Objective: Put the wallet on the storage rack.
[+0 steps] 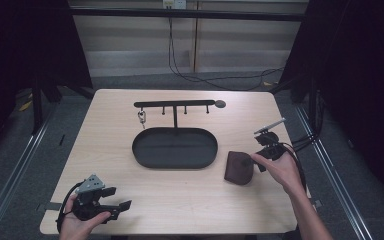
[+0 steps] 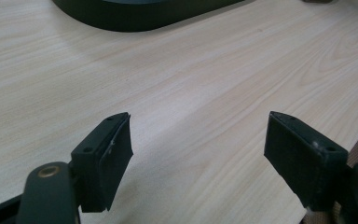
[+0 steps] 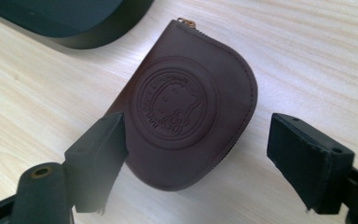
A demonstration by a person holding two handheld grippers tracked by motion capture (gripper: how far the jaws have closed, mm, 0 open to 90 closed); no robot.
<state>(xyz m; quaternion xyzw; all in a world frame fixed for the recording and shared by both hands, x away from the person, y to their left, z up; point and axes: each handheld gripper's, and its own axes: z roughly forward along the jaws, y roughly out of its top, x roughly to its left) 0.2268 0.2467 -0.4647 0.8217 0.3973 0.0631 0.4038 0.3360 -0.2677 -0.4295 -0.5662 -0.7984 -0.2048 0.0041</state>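
Note:
A dark brown leather pouch [image 1: 239, 168] [image 3: 186, 102] with an embossed round emblem and a zip lies flat on the table, right of the black oval tray [image 1: 175, 148]. My right gripper [image 1: 258, 162] [image 3: 196, 163] hovers at the pouch's right edge, open, its jaws straddling the pouch's near end without touching it. My left gripper [image 1: 117, 200] [image 2: 198, 158] rests open near the table's front left corner, with bare wood between its jaws. The tray carries a black T-shaped rack [image 1: 174, 105] with hooks; a metal clasp [image 1: 141, 118] hangs from the left hook.
The light wooden table [image 1: 105, 150] has its front edge close under the left gripper. A corner of the tray [image 2: 135, 14] [image 3: 74, 23] lies ahead of each gripper. Cables [image 1: 300, 142] trail off the right side, and black frame posts flank the table.

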